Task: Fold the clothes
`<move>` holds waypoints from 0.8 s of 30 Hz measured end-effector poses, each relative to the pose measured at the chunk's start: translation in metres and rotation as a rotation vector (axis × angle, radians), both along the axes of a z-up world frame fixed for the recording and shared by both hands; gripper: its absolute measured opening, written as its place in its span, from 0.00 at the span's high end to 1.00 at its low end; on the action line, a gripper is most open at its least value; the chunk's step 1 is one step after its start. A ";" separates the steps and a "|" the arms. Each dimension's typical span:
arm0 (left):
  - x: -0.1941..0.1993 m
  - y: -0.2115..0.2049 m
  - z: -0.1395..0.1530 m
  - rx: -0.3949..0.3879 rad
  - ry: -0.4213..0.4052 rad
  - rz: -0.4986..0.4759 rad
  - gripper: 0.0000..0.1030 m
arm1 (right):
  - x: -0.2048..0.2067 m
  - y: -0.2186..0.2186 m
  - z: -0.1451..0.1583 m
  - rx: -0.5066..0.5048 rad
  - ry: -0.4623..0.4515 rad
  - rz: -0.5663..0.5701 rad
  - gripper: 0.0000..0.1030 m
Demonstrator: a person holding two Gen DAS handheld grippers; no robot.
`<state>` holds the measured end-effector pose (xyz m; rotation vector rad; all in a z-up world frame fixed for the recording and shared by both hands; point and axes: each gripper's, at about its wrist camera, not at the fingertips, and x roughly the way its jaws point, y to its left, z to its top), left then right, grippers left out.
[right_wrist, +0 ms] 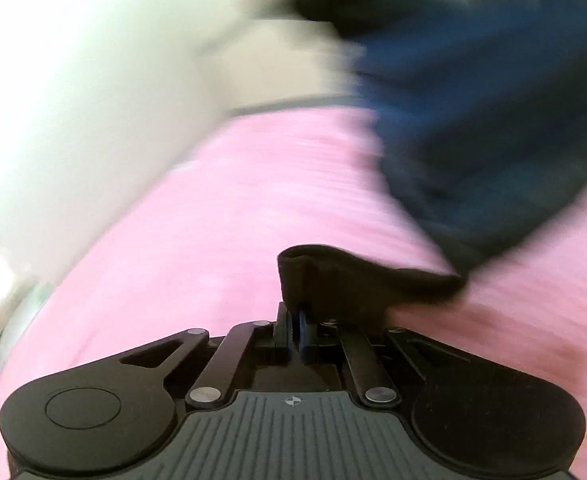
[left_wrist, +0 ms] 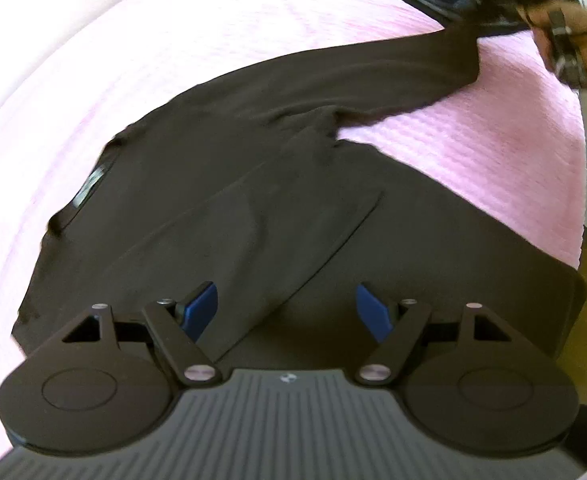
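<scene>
**Sleeve cuff pinched, ready to fold inward**

Across the pink bedspread (left_wrist: 473, 132) a dark long-sleeved top (left_wrist: 213, 200) lies flat, its body nearest the left gripper (left_wrist: 287, 312) and one sleeve (left_wrist: 373, 76) stretched out and away from that body toward the far right edge of the spread. The sleeve's long axis runs from the shoulder out to the cuff (right_wrist: 333, 276), and there the right gripper (right_wrist: 299, 332) has its jaws closed tight on the fabric, a fold of dark cloth bunched just ahead of the pads. The left gripper hovers over the hem side of the top with its blue pads well apart and nothing between them. Just beyond the cuff sits a pile of navy clothes (right_wrist: 485, 120). Since the right hand (left_wrist: 585, 48) alone holds the sleeve end, it looks best placed to carry the cuff back along that axis onto the body.
</scene>
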<state>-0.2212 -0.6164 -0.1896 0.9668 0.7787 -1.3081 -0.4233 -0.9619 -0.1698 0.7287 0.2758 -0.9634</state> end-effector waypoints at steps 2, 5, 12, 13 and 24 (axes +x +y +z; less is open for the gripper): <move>0.014 0.020 0.006 -0.024 0.009 0.039 0.29 | 0.066 0.036 0.029 -0.105 -0.008 0.134 0.97; 0.042 0.056 0.014 -0.047 0.018 0.099 0.29 | 0.172 0.110 0.053 -0.230 -0.057 0.354 0.97; 0.139 0.166 0.026 -0.045 -0.019 0.327 0.29 | 0.370 0.250 -0.019 -0.171 -0.058 0.709 0.97; 0.154 0.183 0.026 -0.037 -0.026 0.367 0.29 | 0.387 0.261 -0.036 -0.150 -0.026 0.738 0.97; 0.224 0.289 0.005 0.032 -0.028 0.555 0.29 | 0.410 0.263 -0.067 -0.088 0.088 0.717 0.97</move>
